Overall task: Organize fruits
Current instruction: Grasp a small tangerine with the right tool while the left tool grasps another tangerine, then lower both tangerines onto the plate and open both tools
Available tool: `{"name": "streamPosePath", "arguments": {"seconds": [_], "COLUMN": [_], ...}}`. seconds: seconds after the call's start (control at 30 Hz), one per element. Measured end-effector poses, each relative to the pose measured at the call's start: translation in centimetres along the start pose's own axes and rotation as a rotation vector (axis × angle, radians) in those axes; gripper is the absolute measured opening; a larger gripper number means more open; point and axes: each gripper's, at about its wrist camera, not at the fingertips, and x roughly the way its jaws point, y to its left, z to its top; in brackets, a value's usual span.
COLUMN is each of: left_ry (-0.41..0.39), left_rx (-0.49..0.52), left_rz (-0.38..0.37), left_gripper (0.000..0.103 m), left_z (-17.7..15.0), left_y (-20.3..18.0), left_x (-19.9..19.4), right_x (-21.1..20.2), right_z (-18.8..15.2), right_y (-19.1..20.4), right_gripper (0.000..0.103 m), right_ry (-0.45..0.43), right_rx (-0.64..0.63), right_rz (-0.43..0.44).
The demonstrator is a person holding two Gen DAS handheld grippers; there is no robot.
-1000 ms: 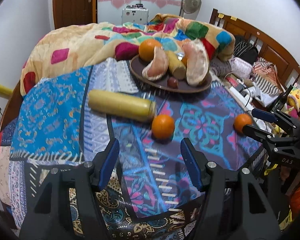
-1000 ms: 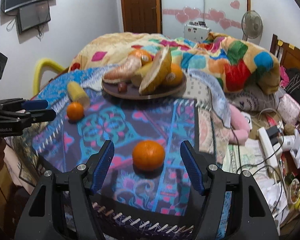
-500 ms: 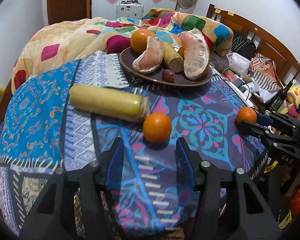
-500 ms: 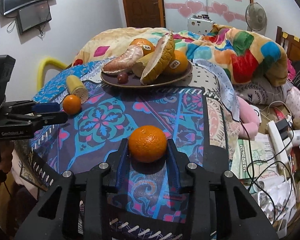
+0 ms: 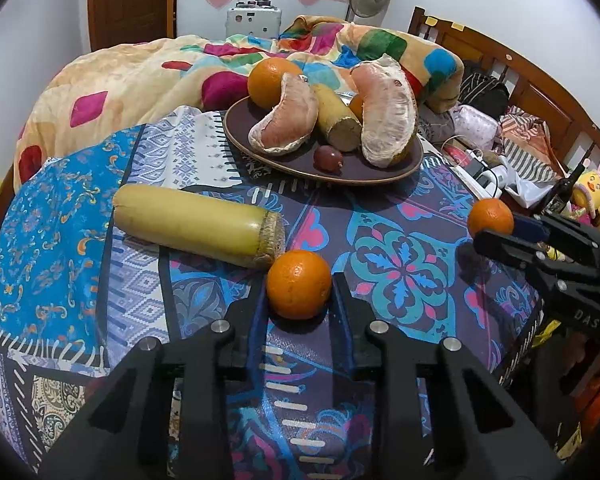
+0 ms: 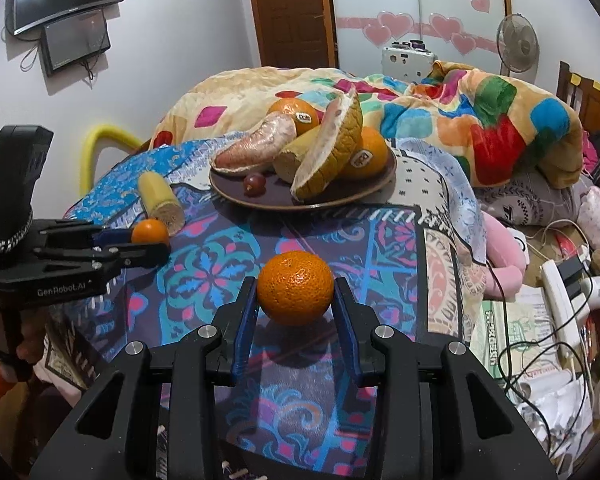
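My left gripper (image 5: 298,294) has a small orange (image 5: 299,284) between its blue pads on the patterned cloth; its jaws are closing and both pads touch the fruit. My right gripper (image 6: 296,294) is shut on a second orange (image 6: 295,287), which rests on the cloth near the table's edge. Each gripper shows in the other's view: the right gripper (image 5: 496,230) at the right edge, the left gripper (image 6: 140,242) at the left. A dark plate (image 5: 380,178) behind holds pomelo segments (image 5: 388,120), larger oranges (image 5: 266,80) and a small dark red fruit (image 5: 328,157).
A long yellow fruit (image 5: 192,220) lies on the cloth just left of and behind the left orange. A colourful quilt (image 5: 140,80) is heaped behind the plate. Cables and a power strip (image 6: 560,292) clutter the floor right of the table (image 6: 440,280).
Both grippers went from wide open to closed around their oranges. The left one also moved forward and down onto its orange; the right one closed earlier and has stayed put since.
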Motion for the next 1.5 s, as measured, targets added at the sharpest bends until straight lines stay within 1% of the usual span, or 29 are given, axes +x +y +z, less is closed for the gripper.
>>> {"name": "streamPosePath", "arguments": {"seconds": [0.17, 0.43, 0.8, 0.97, 1.1, 1.23, 1.4, 1.5], "left_ry": [-0.028, -0.090, -0.127, -0.119, -0.093, -0.063, -0.025, -0.026], "left_rx": [0.011, 0.021, 0.028, 0.054, 0.080, 0.094, 0.096, 0.085], "left_rz": [-0.006, -0.005, 0.001, 0.008, 0.011, 0.001, -0.017, -0.019], "left_gripper": [0.031, 0.031, 0.031, 0.031, 0.031, 0.031, 0.031, 0.031], "left_z": [0.4, 2.7, 6.3, 7.5, 8.3, 8.7, 9.1, 9.2], "left_y": [-0.1, 0.1, 0.7, 0.6, 0.4, 0.3, 0.3, 0.4], "left_x": [-1.1, -2.6, -1.8, -1.0, 0.1, 1.4, 3.2, 3.5], "right_x": [0.2, 0.9, 2.2, 3.5, 4.6, 5.8, 6.5, 6.8], "right_z": [1.1, 3.0, 5.8, 6.4, 6.7, 6.9, 7.1, 7.2], "right_y": [0.4, 0.8, 1.2, 1.7, 1.9, 1.9, 2.0, 1.9], "right_gripper": [0.034, 0.034, 0.034, 0.034, 0.034, 0.034, 0.034, 0.035], "right_ry": [-0.016, -0.031, -0.057, -0.040, -0.019, 0.015, 0.030, 0.028], "right_rx": [-0.008, -0.036, -0.082, -0.120, -0.152, -0.163, -0.174, -0.175], "right_rz": [0.005, 0.010, -0.002, -0.001, -0.009, 0.004, 0.022, 0.028]}}
